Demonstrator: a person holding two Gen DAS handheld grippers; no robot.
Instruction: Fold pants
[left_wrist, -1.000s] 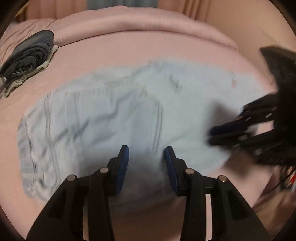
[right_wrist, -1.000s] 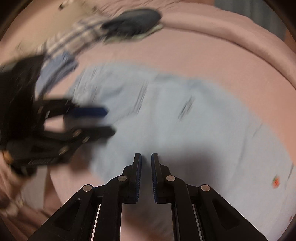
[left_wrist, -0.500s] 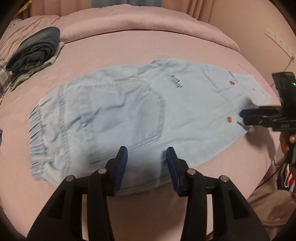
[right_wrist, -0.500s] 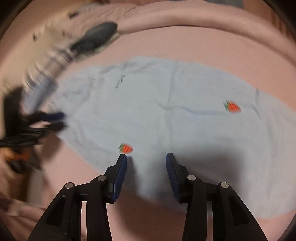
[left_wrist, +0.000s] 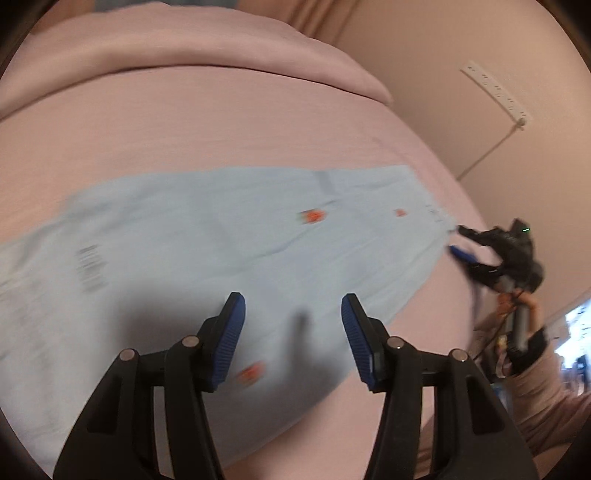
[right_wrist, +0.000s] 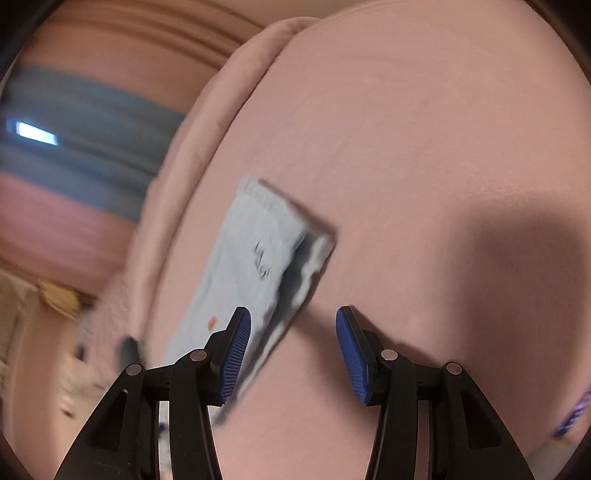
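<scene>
Pants (left_wrist: 229, 236) carry dark print, blurred, unreadable. Left gripper (left_wrist: 292, 332) spread wide above the pants, holding nothing. Right gripper (right_wrist: 293, 349) spread wide at hem, holding nothing.

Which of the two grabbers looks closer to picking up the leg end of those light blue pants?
Probably the right gripper. It sits open right at the hem end of the pants, fingertips nearly touching the edge. The left gripper hovers open over the middle of the leg, away from any end.

Dim, warm indoor light, heavy motion blur, fisheye bending and dark corners, with soft shadows on the bedsheet (right_wrist: 424, 155).
</scene>
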